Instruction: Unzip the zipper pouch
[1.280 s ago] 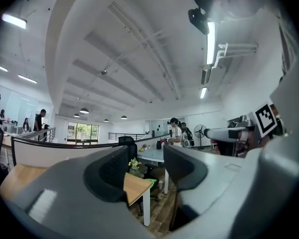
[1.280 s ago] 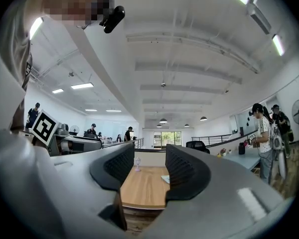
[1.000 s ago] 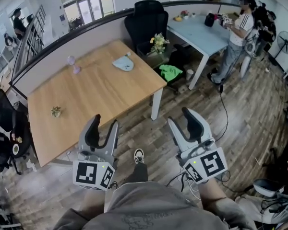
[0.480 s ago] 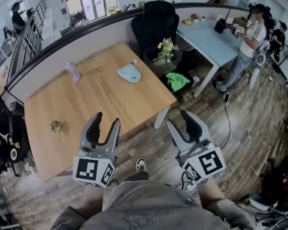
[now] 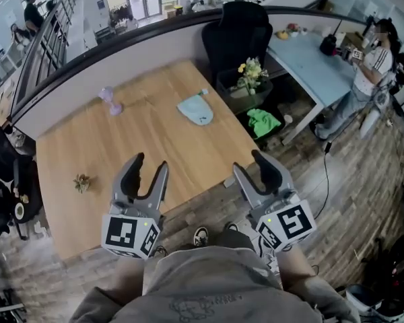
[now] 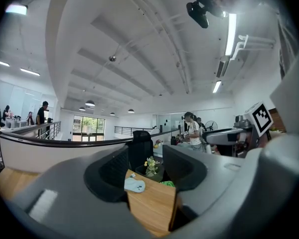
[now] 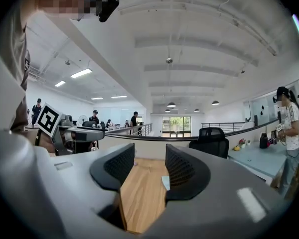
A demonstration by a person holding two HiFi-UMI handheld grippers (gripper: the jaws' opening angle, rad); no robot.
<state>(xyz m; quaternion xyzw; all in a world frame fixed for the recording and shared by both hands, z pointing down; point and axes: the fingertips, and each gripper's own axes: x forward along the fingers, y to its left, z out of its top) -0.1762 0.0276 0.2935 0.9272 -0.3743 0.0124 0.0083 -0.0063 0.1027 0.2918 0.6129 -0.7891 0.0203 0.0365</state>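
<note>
A light blue zipper pouch (image 5: pixel 196 110) lies flat near the far right side of the wooden table (image 5: pixel 121 147). It also shows between the jaws in the left gripper view, pouch (image 6: pixel 134 184), and as a sliver in the right gripper view, pouch (image 7: pixel 165 182). My left gripper (image 5: pixel 147 166) is open over the table's near edge, empty. My right gripper (image 5: pixel 250 163) is open beside the table's near right corner, empty. Both are well short of the pouch.
A small purple object (image 5: pixel 110 100) stands at the table's far side and a small plant-like item (image 5: pixel 81 181) at its left. A black office chair (image 5: pixel 239 36), a flower basket (image 5: pixel 250 79) and a green cloth (image 5: pixel 263 121) are beyond the right edge. A person (image 5: pixel 370 66) stands by a blue desk (image 5: pixel 316 62).
The view has advanced toward the table. Both grippers, still open, now reach its near edge, and the pouch lies closer to them than before.
</note>
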